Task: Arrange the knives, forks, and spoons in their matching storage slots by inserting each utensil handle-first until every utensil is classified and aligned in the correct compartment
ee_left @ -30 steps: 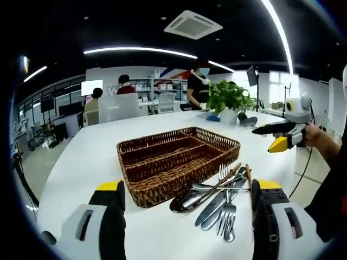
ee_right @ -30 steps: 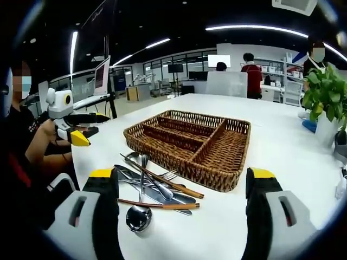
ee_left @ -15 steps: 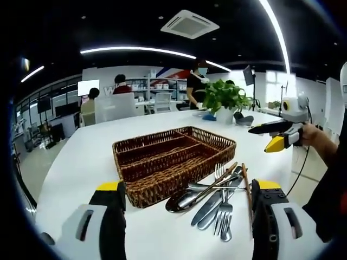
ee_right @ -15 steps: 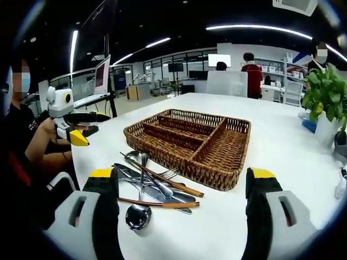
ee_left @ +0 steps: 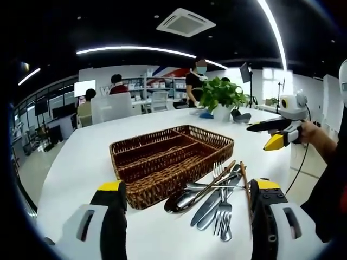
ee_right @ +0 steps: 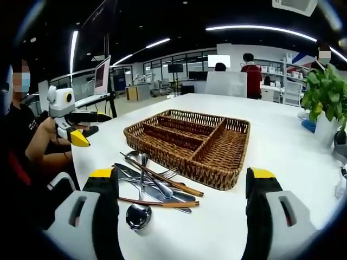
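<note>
Lighting: bright, even, from long ceiling light strips (ee_left: 138,50) and (ee_right: 255,27), blown out to pure white against a dark ceiling. White tabletop (ee_left: 81,162) strongly lit, near overexposed toward the far end in the right gripper view. Soft, short shadows under the wicker tray (ee_right: 191,142) and the cutlery pile (ee_left: 217,197); small glints on the metal. Windows (ee_left: 279,84) glaring at right in the left gripper view. Strong fisheye bending at edges; straight lines curved. Centre sharp; background people and shelves soft; near tool bodies slightly blurred.
</note>
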Demonstrator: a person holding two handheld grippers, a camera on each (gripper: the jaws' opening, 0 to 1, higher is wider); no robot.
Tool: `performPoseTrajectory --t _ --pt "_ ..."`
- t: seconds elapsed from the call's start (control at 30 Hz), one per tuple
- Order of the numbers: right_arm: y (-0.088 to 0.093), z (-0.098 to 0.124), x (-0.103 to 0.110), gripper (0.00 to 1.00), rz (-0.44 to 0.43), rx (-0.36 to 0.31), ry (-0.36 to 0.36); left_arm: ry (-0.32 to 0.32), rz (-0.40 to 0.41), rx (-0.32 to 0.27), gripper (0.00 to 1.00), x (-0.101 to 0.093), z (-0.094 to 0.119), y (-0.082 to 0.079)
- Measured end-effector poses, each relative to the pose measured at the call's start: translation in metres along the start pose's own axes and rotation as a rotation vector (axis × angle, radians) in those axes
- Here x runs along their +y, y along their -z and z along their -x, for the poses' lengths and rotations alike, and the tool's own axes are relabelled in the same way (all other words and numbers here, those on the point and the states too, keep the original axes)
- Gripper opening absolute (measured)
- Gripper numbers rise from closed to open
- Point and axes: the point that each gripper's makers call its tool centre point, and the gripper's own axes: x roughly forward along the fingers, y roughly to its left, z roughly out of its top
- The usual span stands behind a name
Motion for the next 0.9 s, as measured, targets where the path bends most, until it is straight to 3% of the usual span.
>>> performPoseTrajectory --t 0.43,0.73,0.9 --pt "0.002 -0.001 0.002 1.00 0.003 0.006 -0.007 0.028 -0.022 0.037 0.92 -0.006 -0.005 0.006" --pt "-0.001 -0.003 0.007 1.00 0.023 0.011 -0.009 0.083 -0.040 0.058 0.81 -0.015 -0.009 0.010" --pt "0.002 -0.004 0.009 1.00 0.028 0.024 -0.011 0.131 -0.076 0.101 0.69 -0.021 -0.014 0.015"
